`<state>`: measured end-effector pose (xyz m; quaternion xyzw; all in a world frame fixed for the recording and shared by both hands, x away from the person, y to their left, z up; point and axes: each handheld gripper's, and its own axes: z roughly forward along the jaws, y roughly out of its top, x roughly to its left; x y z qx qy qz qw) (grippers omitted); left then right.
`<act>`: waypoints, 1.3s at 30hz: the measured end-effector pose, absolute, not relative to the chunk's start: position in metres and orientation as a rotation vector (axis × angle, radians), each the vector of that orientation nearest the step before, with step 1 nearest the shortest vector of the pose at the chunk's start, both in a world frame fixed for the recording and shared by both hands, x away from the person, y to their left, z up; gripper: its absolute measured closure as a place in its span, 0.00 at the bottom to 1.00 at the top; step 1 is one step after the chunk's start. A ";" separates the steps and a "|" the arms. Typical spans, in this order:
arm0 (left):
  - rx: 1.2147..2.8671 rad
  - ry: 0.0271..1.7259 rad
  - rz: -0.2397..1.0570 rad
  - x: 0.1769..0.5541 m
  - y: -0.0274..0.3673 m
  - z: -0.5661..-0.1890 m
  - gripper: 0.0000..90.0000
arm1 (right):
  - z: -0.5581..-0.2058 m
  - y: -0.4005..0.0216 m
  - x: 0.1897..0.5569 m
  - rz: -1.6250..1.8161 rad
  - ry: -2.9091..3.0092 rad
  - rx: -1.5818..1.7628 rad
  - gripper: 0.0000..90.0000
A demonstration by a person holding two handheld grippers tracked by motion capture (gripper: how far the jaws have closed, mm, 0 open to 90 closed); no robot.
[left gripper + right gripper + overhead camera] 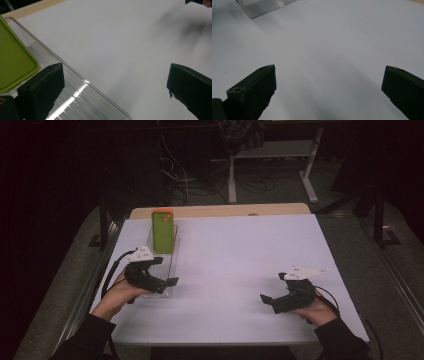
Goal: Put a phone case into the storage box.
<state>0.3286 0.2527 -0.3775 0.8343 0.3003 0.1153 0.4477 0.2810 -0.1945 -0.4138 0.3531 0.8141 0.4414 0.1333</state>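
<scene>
A clear plastic tray [170, 262] is seen at the left of the white table [240, 265], with a green board [163, 231] stood upright in its far end; the near part of the tray holds nothing else. The left tongs [167, 282], at the lower left of the high view, are held over the tray's near end, released, nothing between the jaws; one jaw is seen above the tray in the left gripper view. The right tongs [265, 298], at lower right, are likewise spread wide over bare table, well apart from the tray.
</scene>
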 end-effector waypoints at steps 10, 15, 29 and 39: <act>2.081 0.713 0.276 0.316 0.253 -0.389 0.00 | -0.413 -0.194 0.280 1.280 2.358 1.019 0.00; 2.088 0.710 0.280 0.311 0.255 -0.394 0.00 | -0.412 -0.194 0.280 1.282 2.357 1.017 0.00; 2.091 0.709 0.290 0.310 0.261 -0.398 0.00 | -0.414 -0.193 0.279 1.266 2.364 1.016 0.00; 2.097 0.700 0.289 0.310 0.260 -0.399 0.00 | -0.414 -0.194 0.279 1.270 2.356 1.016 0.00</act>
